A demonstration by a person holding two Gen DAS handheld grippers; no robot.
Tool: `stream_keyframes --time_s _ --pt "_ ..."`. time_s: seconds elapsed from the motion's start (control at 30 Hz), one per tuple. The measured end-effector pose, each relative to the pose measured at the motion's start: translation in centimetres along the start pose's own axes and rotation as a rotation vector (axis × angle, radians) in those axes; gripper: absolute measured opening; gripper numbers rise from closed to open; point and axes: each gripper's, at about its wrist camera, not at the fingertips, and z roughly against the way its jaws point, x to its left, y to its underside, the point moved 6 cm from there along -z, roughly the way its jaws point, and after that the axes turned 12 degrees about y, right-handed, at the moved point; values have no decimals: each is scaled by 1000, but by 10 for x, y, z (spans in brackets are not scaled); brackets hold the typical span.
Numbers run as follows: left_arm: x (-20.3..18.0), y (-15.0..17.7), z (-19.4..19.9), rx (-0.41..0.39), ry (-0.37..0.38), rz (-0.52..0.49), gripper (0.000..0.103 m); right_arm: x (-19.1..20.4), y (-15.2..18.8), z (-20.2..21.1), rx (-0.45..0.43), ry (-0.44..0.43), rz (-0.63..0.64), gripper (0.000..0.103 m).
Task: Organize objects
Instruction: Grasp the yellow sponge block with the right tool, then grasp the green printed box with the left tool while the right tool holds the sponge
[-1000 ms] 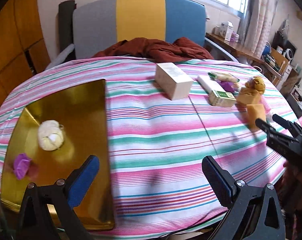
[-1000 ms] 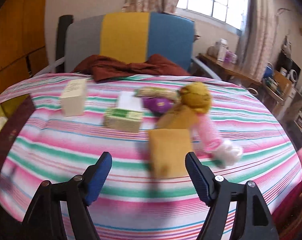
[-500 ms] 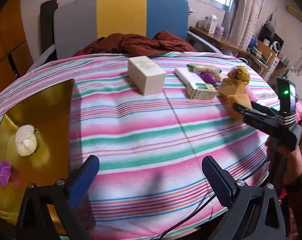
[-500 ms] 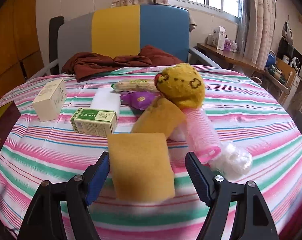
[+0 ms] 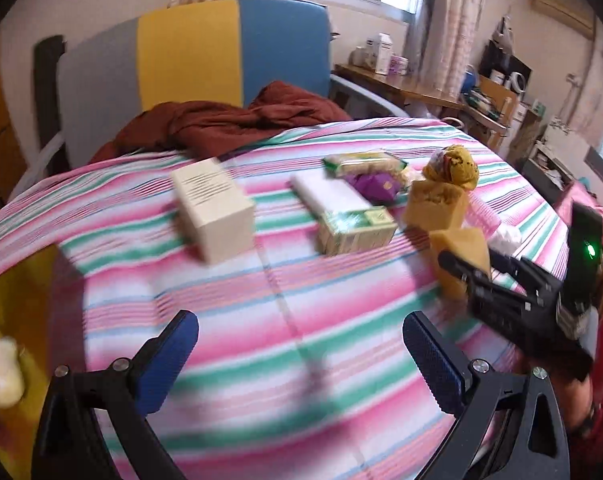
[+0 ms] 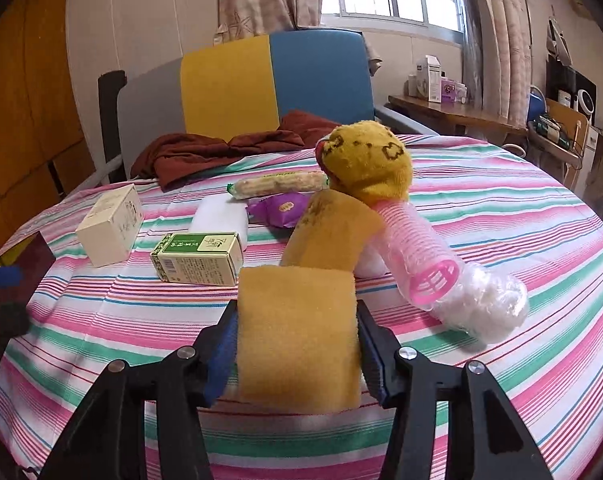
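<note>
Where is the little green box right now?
The green box lies on the striped tablecloth, left of centre in the right wrist view, just in front of a white block and right of the cream box.

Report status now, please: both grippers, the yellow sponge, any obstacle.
Right gripper closing on yellow sponge, pads touching. Left gripper open, empty. Pink roller close beside sponge.

Little here can be read. Ahead of my right jaws and to their left lies a green and cream carton [image 6: 197,258]; its top bears large Chinese characters and its side a block of fine print, all too small for me to make out. Further left, the cream box [image 6: 111,225] carries lines of tiny print, illegible. The purple packet [image 6: 282,209] beyond shows a yellow label I cannot read.
</note>
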Motion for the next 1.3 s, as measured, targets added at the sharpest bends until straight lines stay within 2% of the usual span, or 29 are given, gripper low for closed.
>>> stream_keyframes --time_s 0.1,0.4,0.5,0.6,0.73,0.83,0.9,0.93,1.1,1.2,1.27,1.3 --pt "-6 -17 -26 4 37 -28 103 -2 2 0 -6 -15 -22 54" --pt "-18 -64 -103 20 19 -216 103 -7 4 -1 -5 -31 -57 54" --pt "-21 -68 -118 30 63 -263 103 -9 4 -3 0 -40 -69 54" --pt "-23 -62 -127 80 136 -274 100 -9 5 -3 1 -43 -73 54" --pt "-32 -54 -112 99 261 -256 88 -10 5 -2 0 -42 -78 54" --pt "-37 -47 -98 105 360 -217 88 -11 5 -2 0 -43 -82 54" --pt "-40 -44 -91 93 380 -217 87 -11 5 -2 -3 -45 -85 54" --pt "-40 -44 -89 84 371 -225 87 -12 5 -2 -2 -47 -87 54" --pt "-31 -60 -92 -4 197 -254 89 -12 5 -1 -3 -45 -92 54" --pt "-39 -58 -105 14 181 -327 88 -13 5 -2 -2 -45 -93 54" --pt "-45 -50 -116 55 170 -374 76 -13 5 -2 -1 -45 -93 54" --pt "-46 -47 -122 84 170 -382 60 -13 5 -3 0 -45 -93 54"
